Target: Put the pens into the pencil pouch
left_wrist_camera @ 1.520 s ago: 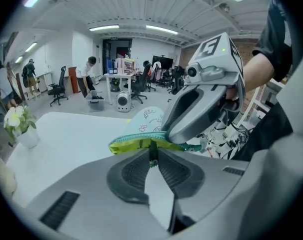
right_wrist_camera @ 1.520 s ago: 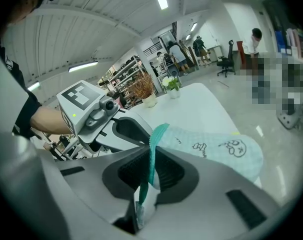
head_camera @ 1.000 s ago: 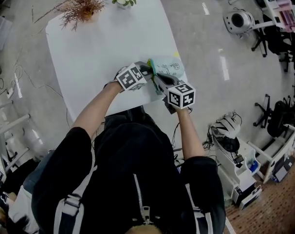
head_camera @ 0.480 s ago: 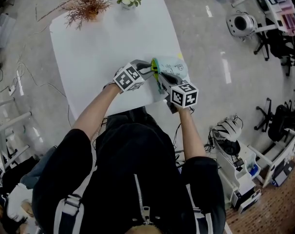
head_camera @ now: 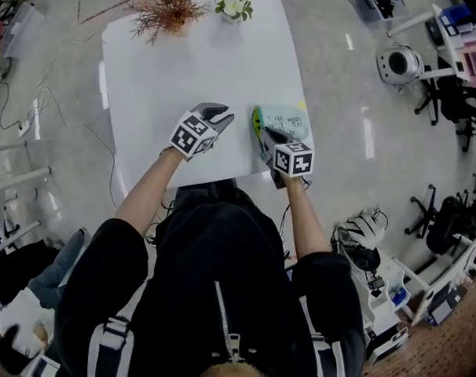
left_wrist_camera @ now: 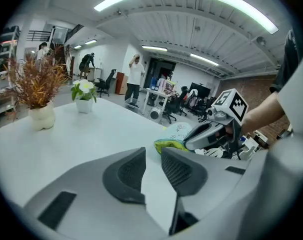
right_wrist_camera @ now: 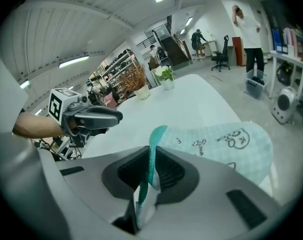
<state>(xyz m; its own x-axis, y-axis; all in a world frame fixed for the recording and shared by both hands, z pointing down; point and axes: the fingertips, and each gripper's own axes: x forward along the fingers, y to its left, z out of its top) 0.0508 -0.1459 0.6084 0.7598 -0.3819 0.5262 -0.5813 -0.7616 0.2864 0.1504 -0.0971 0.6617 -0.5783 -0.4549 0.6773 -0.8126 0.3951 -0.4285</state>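
A light blue pencil pouch point(head_camera: 283, 121) with a green lining lies at the white table's point(head_camera: 199, 61) right front corner. My right gripper point(head_camera: 266, 137) is shut on the pouch's teal zip edge point(right_wrist_camera: 153, 149), holding it up from the pouch point(right_wrist_camera: 226, 144). My left gripper point(head_camera: 221, 116) hovers over the table to the left of the pouch, apart from it. Its jaws have just been opening and nothing is between them point(left_wrist_camera: 152, 156). In the left gripper view the pouch point(left_wrist_camera: 172, 139) and the right gripper point(left_wrist_camera: 211, 131) lie just ahead. No pen shows in any view.
A vase of dried twigs point(head_camera: 169, 10) and a small pot of white flowers point(head_camera: 232, 6) stand at the table's far edge. The pouch lies close to the table's right edge. Office chairs, desks and people fill the room beyond.
My left gripper has drawn away from the pouch's mouth to the left, with its jaws wider apart. The right gripper keeps its hold on the pouch's edge and has sunk a little.
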